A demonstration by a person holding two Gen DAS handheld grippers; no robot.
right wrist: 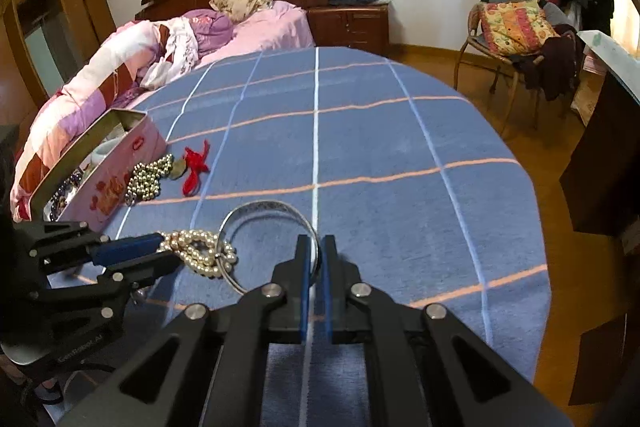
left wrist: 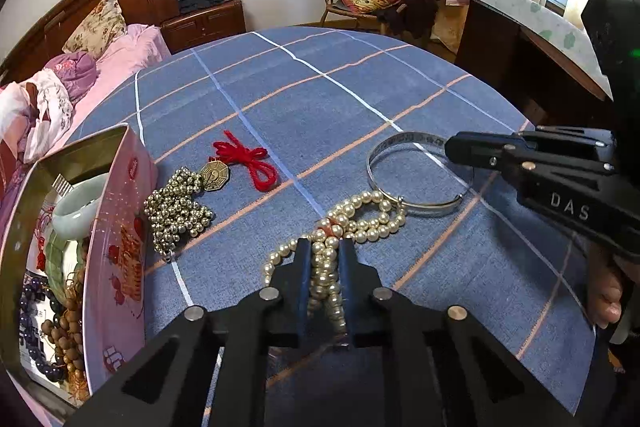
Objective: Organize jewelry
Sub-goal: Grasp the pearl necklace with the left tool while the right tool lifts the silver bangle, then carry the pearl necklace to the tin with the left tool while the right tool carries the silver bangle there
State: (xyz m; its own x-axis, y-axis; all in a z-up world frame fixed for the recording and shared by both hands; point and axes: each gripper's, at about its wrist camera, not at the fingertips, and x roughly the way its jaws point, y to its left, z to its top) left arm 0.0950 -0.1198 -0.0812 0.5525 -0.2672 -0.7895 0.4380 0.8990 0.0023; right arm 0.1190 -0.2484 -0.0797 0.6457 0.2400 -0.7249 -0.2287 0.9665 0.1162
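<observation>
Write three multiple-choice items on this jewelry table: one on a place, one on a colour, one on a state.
1. Where is the pink tin in the left wrist view?
A. left edge
B. far right
C. table centre

2. What colour is the cord by the brass pendant?
A. green
B. red
C. white

3. What does the left gripper grip?
A. nothing
B. silver bangle
C. pearl strand

Answers: 1 A, the tin sits at the left edge. 2 B, the knot is red. 3 C, pearls lie pinched between its pads.
</observation>
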